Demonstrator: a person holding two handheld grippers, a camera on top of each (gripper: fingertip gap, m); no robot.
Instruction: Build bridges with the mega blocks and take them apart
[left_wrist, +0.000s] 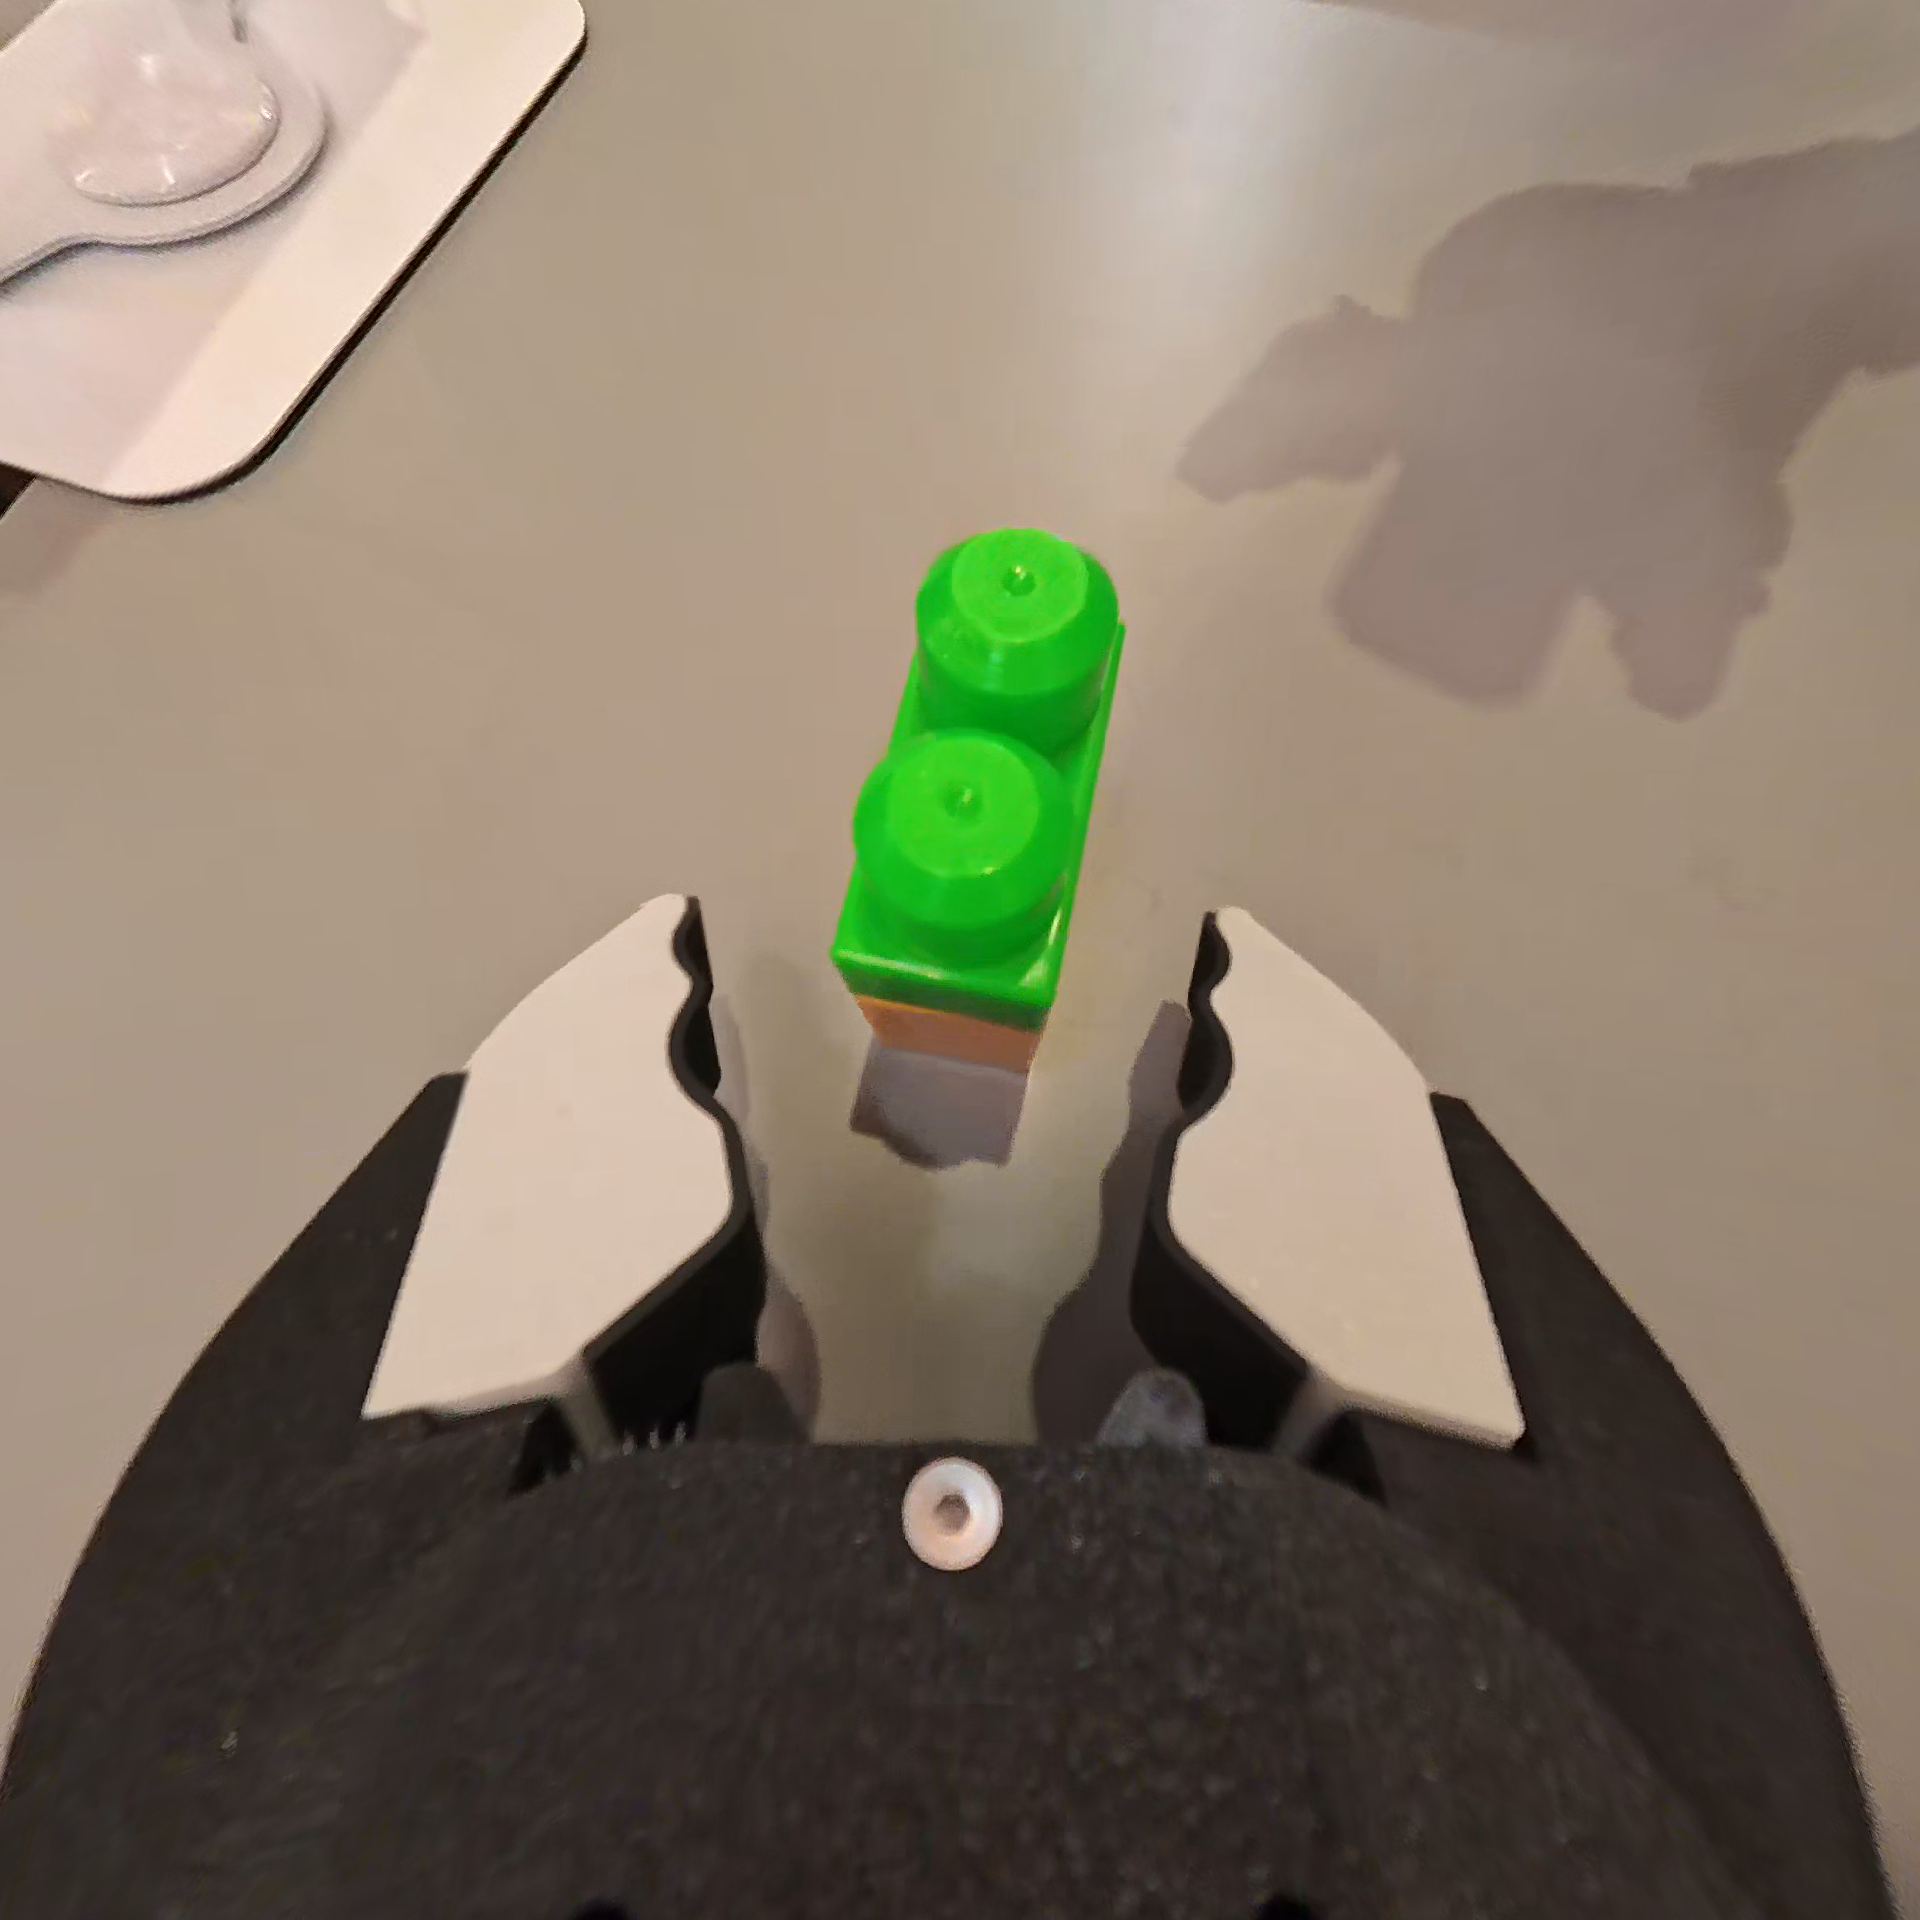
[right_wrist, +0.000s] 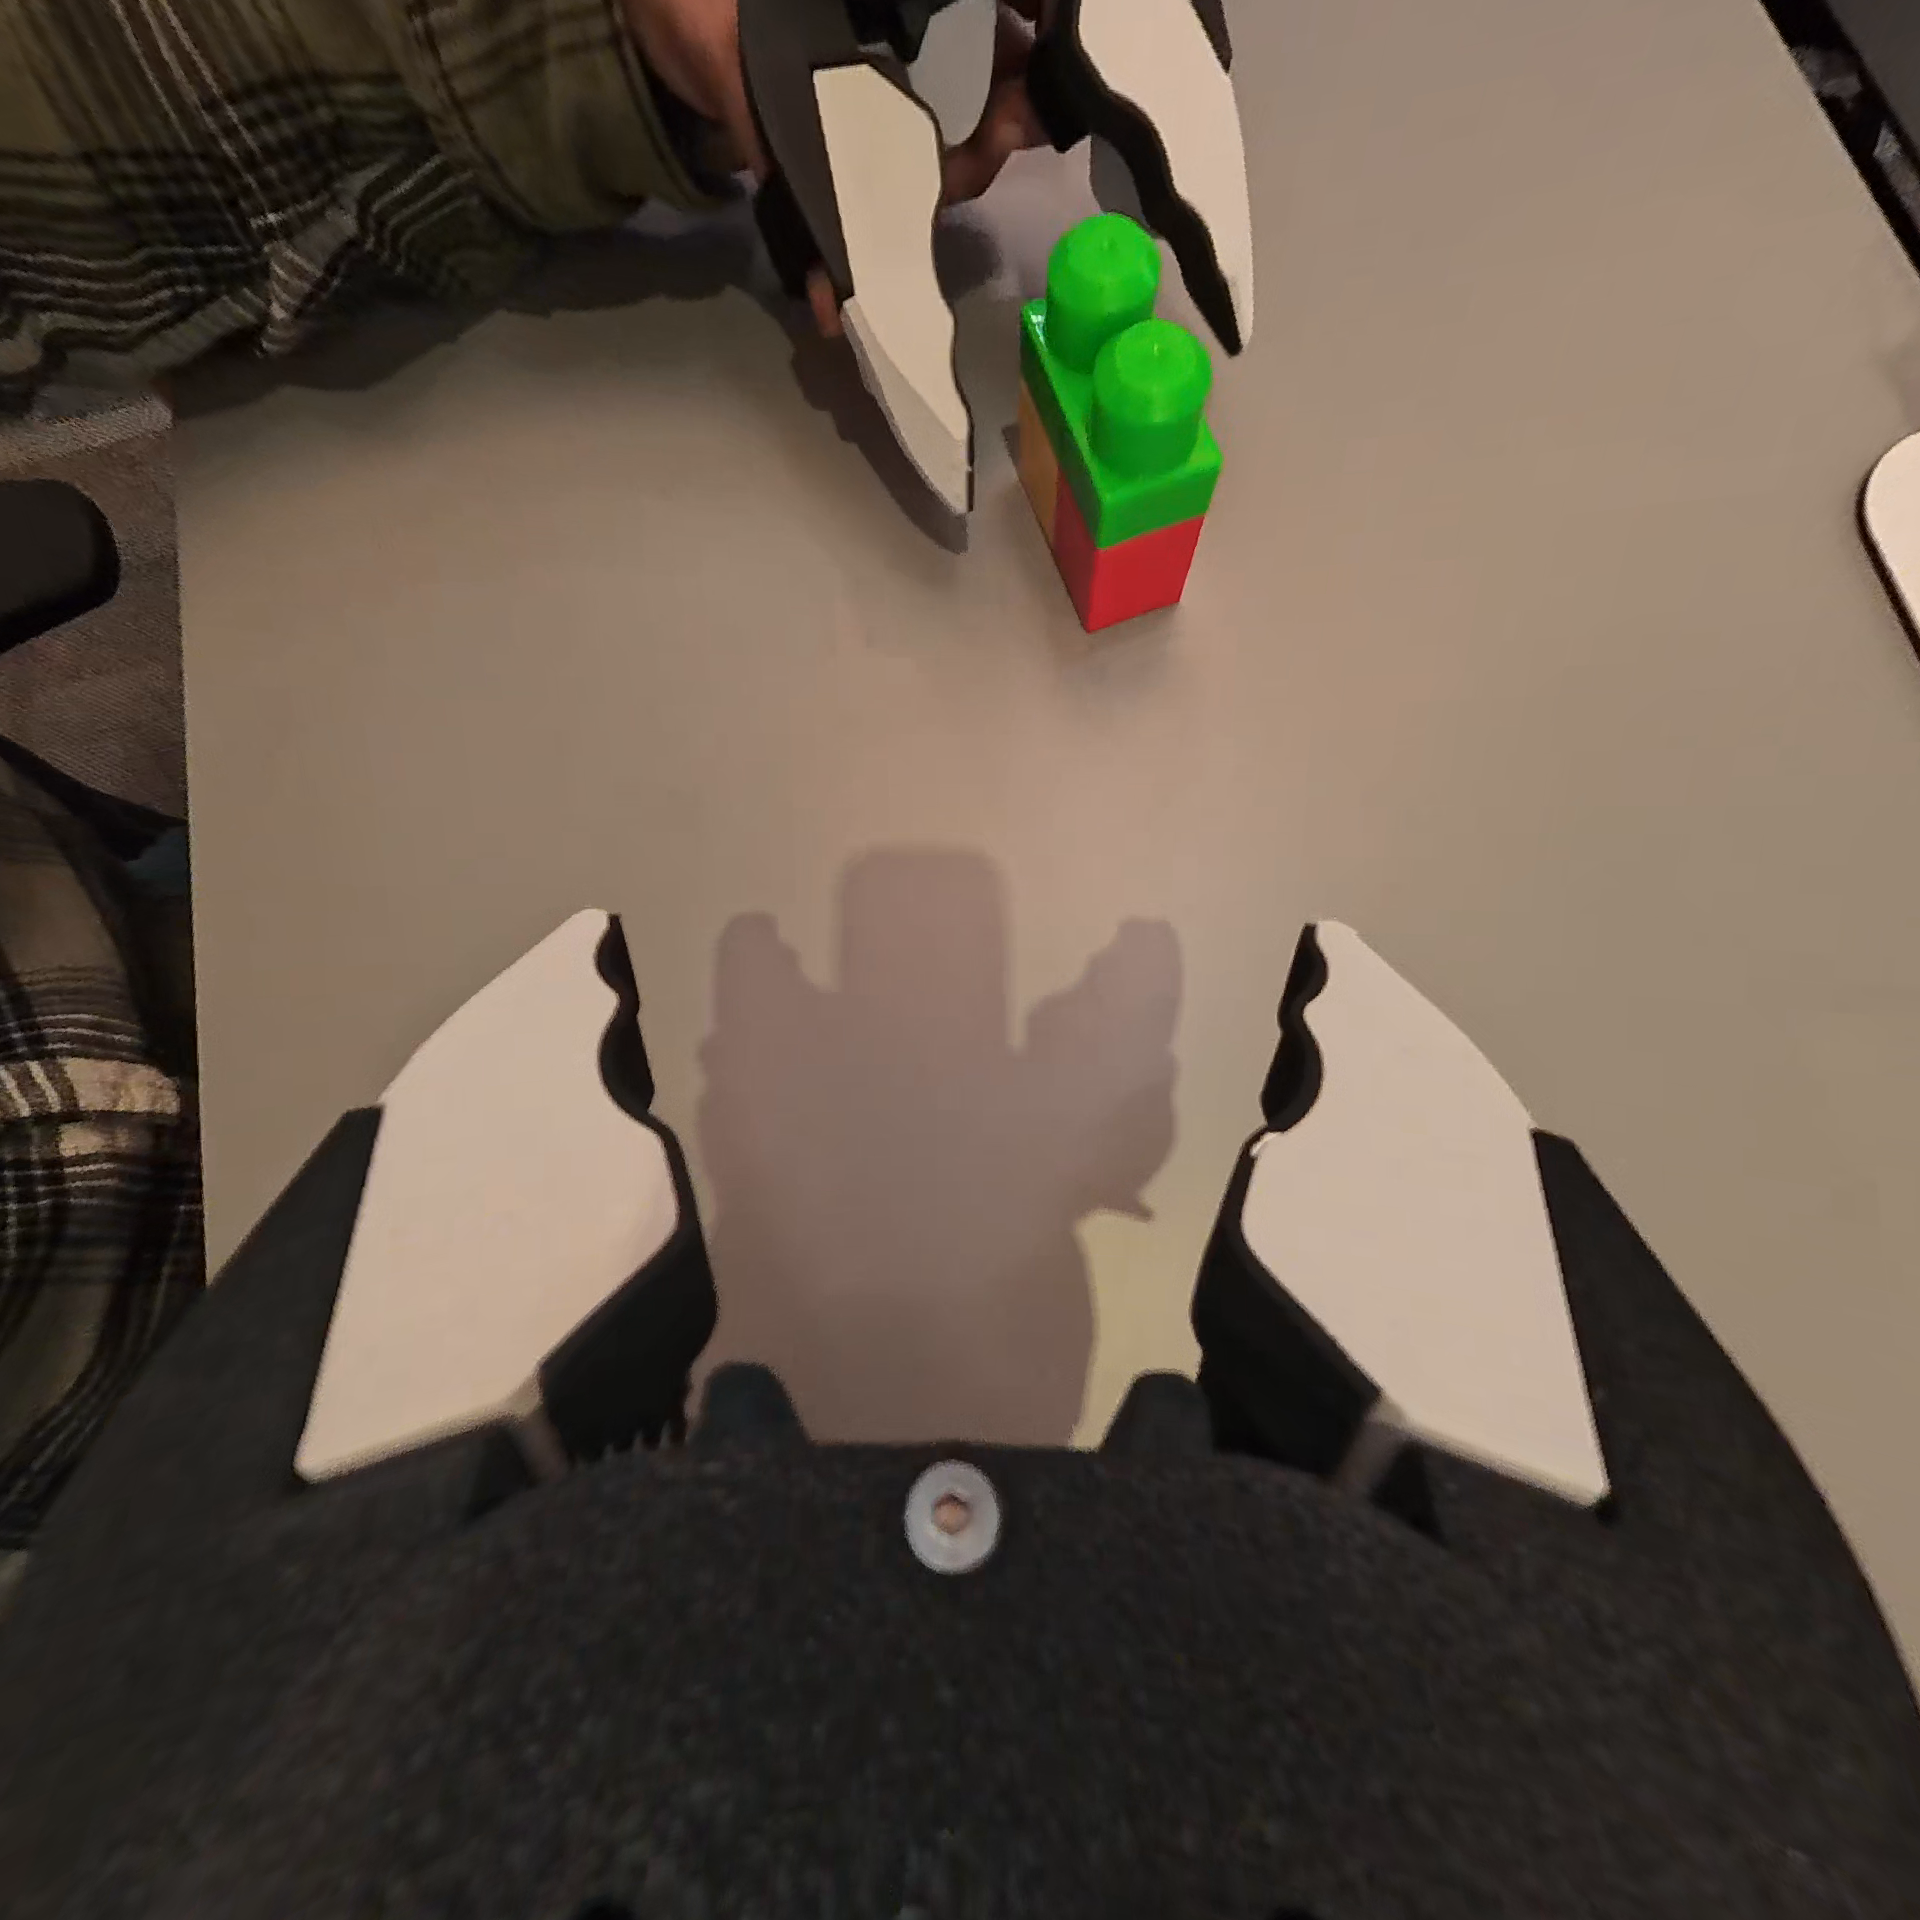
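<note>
A green two-stud block (left_wrist: 977, 800) sits on top of an orange block (left_wrist: 951, 1039) and a red block (right_wrist: 1132, 577), forming a small bridge on the grey table (right_wrist: 623, 675). The green block also shows in the right wrist view (right_wrist: 1127, 416). My left gripper (left_wrist: 948, 935) is open, just above the near end of the stack, one finger to each side, not touching. It shows in the right wrist view (right_wrist: 1101, 416) straddling the stack. My right gripper (right_wrist: 961, 935) is open and empty, well short of the stack.
A white card with a clear plastic blister (left_wrist: 208, 208) lies at the far left of the left wrist view. A white rounded edge (right_wrist: 1891, 540) shows at the right. A plaid sleeve (right_wrist: 260, 177) holds the left gripper. The table's left edge (right_wrist: 182, 831) drops to a carpeted floor. The tips of one gripper are about 20 centimetres away from the tips of the other. About 5 centimetres separates my left fingertips from the green two-stud block (left_wrist: 977, 800). The right camera catches it too, in the right wrist view (right_wrist: 1105, 249).
</note>
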